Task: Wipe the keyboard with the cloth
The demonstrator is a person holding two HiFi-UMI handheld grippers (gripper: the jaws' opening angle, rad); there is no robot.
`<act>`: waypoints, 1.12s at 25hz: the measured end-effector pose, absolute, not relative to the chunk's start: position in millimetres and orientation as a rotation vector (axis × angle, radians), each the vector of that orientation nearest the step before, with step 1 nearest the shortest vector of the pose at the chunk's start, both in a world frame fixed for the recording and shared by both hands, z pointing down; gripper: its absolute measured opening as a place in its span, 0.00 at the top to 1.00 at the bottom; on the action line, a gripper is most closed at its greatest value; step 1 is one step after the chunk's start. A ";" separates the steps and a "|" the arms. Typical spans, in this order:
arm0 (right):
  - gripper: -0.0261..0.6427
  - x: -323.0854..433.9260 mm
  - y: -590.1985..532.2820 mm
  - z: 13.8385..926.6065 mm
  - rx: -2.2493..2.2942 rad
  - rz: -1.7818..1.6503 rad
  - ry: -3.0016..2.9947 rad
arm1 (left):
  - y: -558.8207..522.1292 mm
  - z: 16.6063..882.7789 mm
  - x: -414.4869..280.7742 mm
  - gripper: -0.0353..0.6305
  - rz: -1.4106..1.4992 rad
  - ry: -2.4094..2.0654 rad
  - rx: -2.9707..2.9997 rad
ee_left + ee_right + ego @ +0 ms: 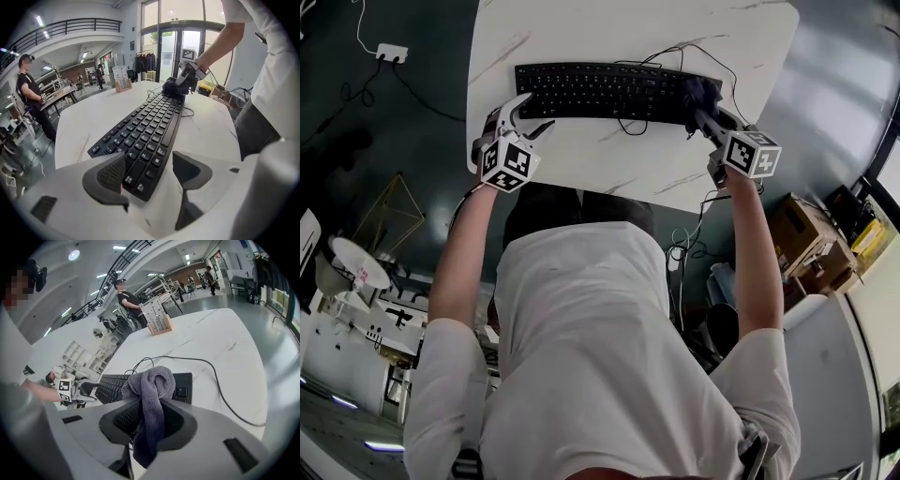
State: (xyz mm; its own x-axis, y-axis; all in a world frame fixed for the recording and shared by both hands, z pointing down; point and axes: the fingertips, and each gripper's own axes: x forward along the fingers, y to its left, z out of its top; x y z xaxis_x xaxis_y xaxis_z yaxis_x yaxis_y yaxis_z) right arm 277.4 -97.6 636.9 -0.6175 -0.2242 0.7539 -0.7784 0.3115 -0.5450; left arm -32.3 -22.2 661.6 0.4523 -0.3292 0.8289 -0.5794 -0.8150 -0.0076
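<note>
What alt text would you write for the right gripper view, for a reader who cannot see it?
The right gripper is shut on a bunched grey cloth at the near end of a black keyboard on a white table. The left gripper sits at the keyboard's far end.

The person's left arm [455, 253] and right arm [757, 253] both stretch forward, bare below the elbow, each hand holding a gripper. The left gripper [534, 114] sits low with its jaws wide apart, clamping nothing. The right gripper [701, 111] angles downward, its jaws closed on a bunched cloth [152, 385].
</note>
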 end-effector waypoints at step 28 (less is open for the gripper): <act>0.81 230.8 -67.4 639.1 0.914 1.207 -2.036 | -24.3 659.3 -33.5 0.49 1.263 -0.751 2.471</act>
